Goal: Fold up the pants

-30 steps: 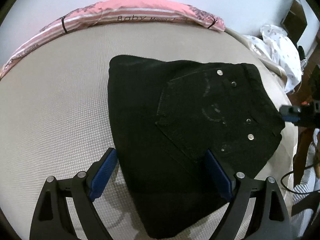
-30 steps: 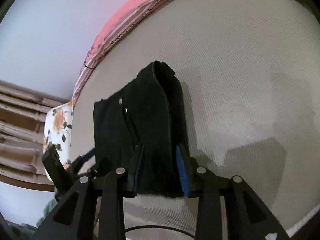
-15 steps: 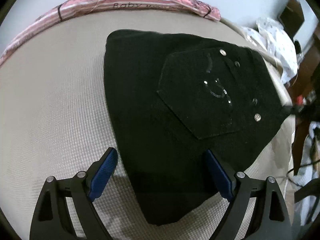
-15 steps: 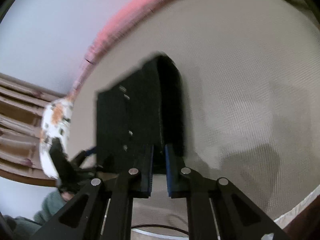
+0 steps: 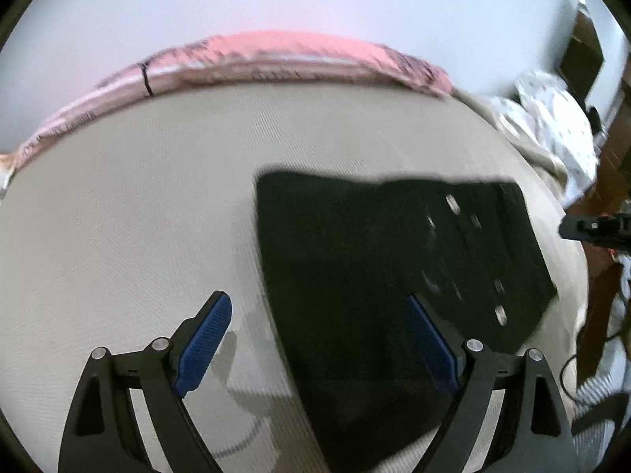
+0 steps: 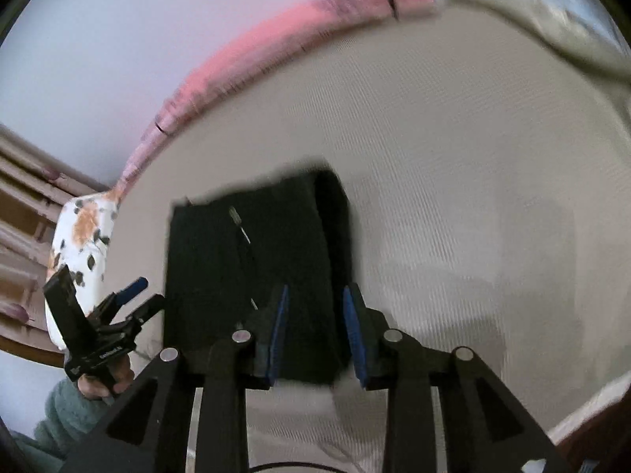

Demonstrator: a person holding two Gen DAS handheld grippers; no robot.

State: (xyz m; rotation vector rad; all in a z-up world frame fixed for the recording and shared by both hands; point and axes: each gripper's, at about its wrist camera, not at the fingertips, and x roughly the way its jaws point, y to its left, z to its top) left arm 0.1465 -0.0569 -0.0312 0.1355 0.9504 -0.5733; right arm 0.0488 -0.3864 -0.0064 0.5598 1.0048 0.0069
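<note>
**Folded black pants on the bed, both grippers over them**

Our left gripper [image 5: 319, 339] stands wide open with nothing between its blue pads; one finger hangs over bare beige bedspread [image 5: 130, 205], the other over the near edge of the black pants [image 5: 378, 256]. Our right gripper [image 6: 313, 331] is opening, its jaws narrowly apart and straddling the near end of the folded pants, the pads not pressing the cloth. The pants lie flat as a compact folded block on the bed, rivets showing on top. Beyond them a pink striped cloth [image 5: 276, 55] runs along the far edge; its lettering is too blurred to read. A white patterned fabric [image 5: 560, 126] is heaped at the bed's side. Nothing blocks either gripper.
</note>
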